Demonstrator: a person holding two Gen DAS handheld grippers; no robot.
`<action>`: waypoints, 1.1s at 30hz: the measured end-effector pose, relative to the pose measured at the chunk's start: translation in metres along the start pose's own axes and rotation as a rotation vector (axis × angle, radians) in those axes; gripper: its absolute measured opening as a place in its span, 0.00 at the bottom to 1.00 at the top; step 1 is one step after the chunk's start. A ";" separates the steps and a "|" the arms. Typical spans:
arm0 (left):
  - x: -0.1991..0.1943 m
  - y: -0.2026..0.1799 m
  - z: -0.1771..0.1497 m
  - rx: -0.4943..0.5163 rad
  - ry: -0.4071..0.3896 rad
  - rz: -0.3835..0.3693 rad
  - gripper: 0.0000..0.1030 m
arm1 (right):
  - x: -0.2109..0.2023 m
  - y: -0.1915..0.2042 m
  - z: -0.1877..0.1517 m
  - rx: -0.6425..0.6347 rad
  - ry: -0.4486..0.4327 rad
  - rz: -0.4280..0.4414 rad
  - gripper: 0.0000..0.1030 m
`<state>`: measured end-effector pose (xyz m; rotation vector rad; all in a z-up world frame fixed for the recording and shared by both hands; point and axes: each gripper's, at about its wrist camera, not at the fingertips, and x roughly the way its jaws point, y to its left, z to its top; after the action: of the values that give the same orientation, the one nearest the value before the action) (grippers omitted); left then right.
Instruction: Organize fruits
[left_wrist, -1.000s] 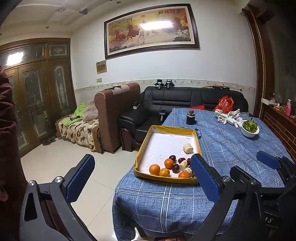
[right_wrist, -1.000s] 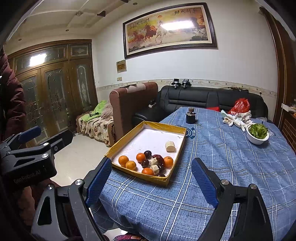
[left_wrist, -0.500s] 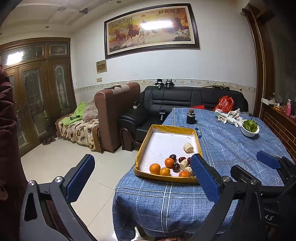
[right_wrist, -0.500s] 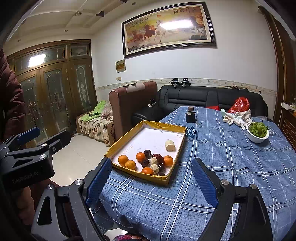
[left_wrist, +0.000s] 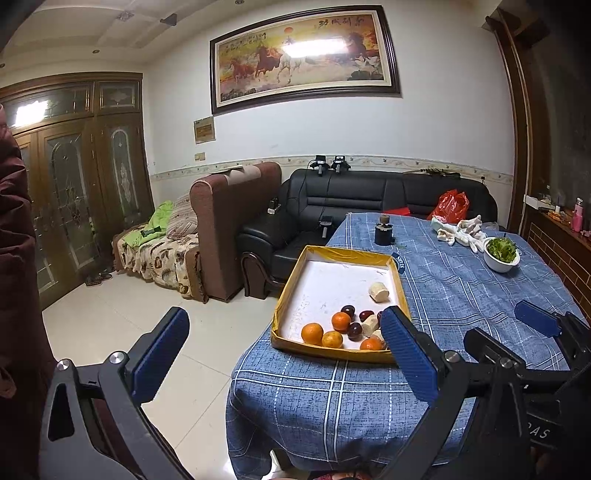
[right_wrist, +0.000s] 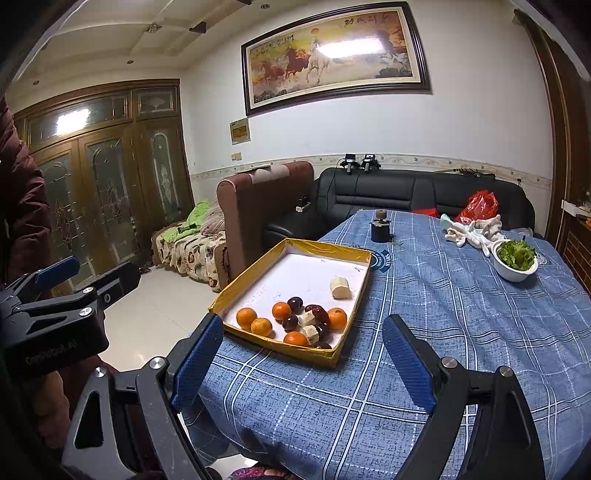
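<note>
While both tongs wait near the table edge, this is what shows.

Around: a small dark jar (right_wrist: 379, 229) stands past the tray at about 12 o'clock. White gloves (right_wrist: 471, 233) and a red bag (right_wrist: 480, 205) lie at about 1 o'clock, far back. A black sofa (right_wrist: 406, 192) and a brown chair (right_wrist: 258, 206) stand behind the table.

In the way: bare blue cloth lies between the right gripper (right_wrist: 301, 363) and the tray. In the left wrist view, the right blue finger of the left gripper (left_wrist: 284, 358) hides the tray's near right corner.

Tray: a flat yellow box (right_wrist: 321, 250) with a white floor sits on the table (right_wrist: 424, 332), at about 11 o'clock from the right gripper.

In the tray: the fruits sit bunched at the near end. Round oranges (right_wrist: 246, 317), shiny dark plums (right_wrist: 295, 303) and pale cut chunks (right_wrist: 308, 318) touch each other. One pale chunk (right_wrist: 340, 287) lies alone, farther back.

Bowl: a white bowl (right_wrist: 515, 273) at about 2 o'clock holds curly green leaves (right_wrist: 516, 254).

Feel and shape: the tablecloth is blue with white check lines. The tray walls look like shiny gold card. The finger pads (right_wrist: 404, 363) are blue and ridged.

Left tongs: wide apart, holding nothing.

Right tongs: wide apart, holding nothing.
</note>
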<state>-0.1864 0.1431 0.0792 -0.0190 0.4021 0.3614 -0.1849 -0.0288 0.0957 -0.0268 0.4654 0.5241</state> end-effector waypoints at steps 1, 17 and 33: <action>0.000 0.000 0.000 0.000 0.001 -0.001 1.00 | 0.000 0.001 0.000 0.000 0.000 -0.001 0.86; 0.001 0.001 -0.001 0.003 0.004 0.000 1.00 | 0.004 0.005 -0.002 -0.004 0.009 0.001 0.86; 0.008 0.005 -0.003 0.021 0.008 -0.006 1.00 | 0.021 0.010 0.006 0.004 0.019 0.007 0.86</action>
<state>-0.1823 0.1508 0.0733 -0.0008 0.4132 0.3514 -0.1713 -0.0095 0.0935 -0.0267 0.4850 0.5299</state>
